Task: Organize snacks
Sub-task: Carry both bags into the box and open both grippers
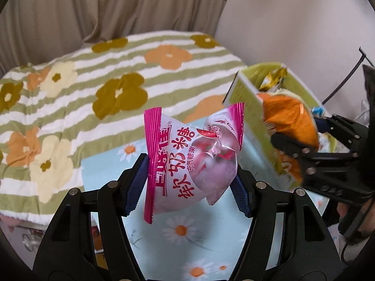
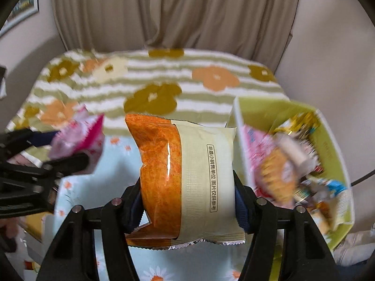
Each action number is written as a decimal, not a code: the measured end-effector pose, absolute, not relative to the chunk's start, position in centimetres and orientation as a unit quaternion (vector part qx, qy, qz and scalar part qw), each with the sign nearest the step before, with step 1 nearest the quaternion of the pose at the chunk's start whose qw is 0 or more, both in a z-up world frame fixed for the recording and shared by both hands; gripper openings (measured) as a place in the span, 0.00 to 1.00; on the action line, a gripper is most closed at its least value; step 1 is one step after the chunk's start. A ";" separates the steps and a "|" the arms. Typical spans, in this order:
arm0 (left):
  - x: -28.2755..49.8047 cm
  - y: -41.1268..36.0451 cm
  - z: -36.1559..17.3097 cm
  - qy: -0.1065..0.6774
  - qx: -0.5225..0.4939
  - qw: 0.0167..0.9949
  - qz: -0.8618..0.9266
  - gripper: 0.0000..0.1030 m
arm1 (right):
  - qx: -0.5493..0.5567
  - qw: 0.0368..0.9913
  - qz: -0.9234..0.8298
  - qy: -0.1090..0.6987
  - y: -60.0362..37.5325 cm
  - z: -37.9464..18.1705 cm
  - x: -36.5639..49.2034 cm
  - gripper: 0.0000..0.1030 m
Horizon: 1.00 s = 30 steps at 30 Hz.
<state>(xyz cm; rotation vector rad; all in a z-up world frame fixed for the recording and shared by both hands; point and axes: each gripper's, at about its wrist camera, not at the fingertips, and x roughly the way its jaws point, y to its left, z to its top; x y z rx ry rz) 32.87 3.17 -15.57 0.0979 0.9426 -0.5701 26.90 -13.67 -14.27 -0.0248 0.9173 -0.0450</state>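
Right gripper (image 2: 187, 201), clamped on an orange-and-cream foil snack packet (image 2: 187, 178), hangs just left of the lime-green cardboard snack box (image 2: 337, 145), nearer it. Left gripper (image 1: 189, 182) pinches a pink-and-white candy bag (image 1: 187, 161) farther left, over the daisy-print tablecloth (image 1: 187, 238).

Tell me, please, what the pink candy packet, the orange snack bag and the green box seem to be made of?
Pink candy packet: glossy plastic film, part see-through, with crimped ends. Orange snack bag: shiny film, probably foil-lined, given the silvery serrated bottom seam. Green box: stiff and matte with thin white-edged walls, likely cardboard, possibly plastic.
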 end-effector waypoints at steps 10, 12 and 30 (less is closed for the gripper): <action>29.6 -6.5 -10.1 0.408 0.027 0.878 -0.249 0.61 | -0.014 0.922 0.017 0.386 -23.9 -7.8 23.9 0.58; 29.2 -8.7 -9.8 0.406 0.018 0.880 -0.246 0.61 | -0.014 0.924 0.023 0.381 -26.4 -7.5 23.8 0.58; 27.0 -26.4 -14.1 0.467 0.027 0.853 -0.230 1.00 | 0.024 0.910 0.039 0.413 -40.5 -10.6 24.3 0.58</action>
